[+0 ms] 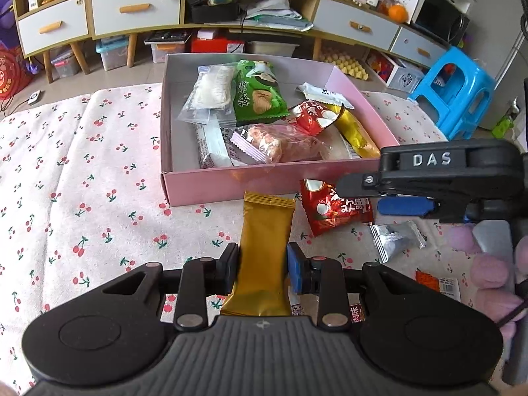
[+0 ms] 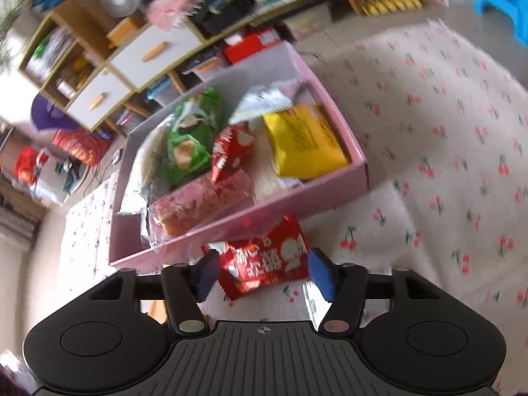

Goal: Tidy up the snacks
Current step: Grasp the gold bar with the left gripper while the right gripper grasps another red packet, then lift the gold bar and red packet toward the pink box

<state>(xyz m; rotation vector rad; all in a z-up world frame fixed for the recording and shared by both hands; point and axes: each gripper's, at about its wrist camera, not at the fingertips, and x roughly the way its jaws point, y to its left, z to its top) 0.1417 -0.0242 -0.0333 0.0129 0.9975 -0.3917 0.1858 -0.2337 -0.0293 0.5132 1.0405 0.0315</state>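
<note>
A pink box (image 1: 231,184) on the cherry-print cloth holds several snacks, among them a green chip bag (image 1: 257,92) and a red packet (image 1: 310,115). My left gripper (image 1: 262,267) is shut on a gold wrapped bar (image 1: 264,250) just in front of the box. My right gripper (image 2: 262,272) is open, its blue pads on either side of a red packet (image 2: 264,264) that lies on the cloth by the box's near wall (image 2: 231,227). The right gripper also shows in the left wrist view (image 1: 379,194), over the same red packet (image 1: 333,208).
A silver wrapped candy (image 1: 396,237) lies right of the red packet. Purple plush (image 1: 488,264) and an orange-labelled packet (image 1: 435,283) sit at the right. A blue stool (image 1: 455,89) and a low cabinet (image 1: 132,10) stand beyond the table's far edge.
</note>
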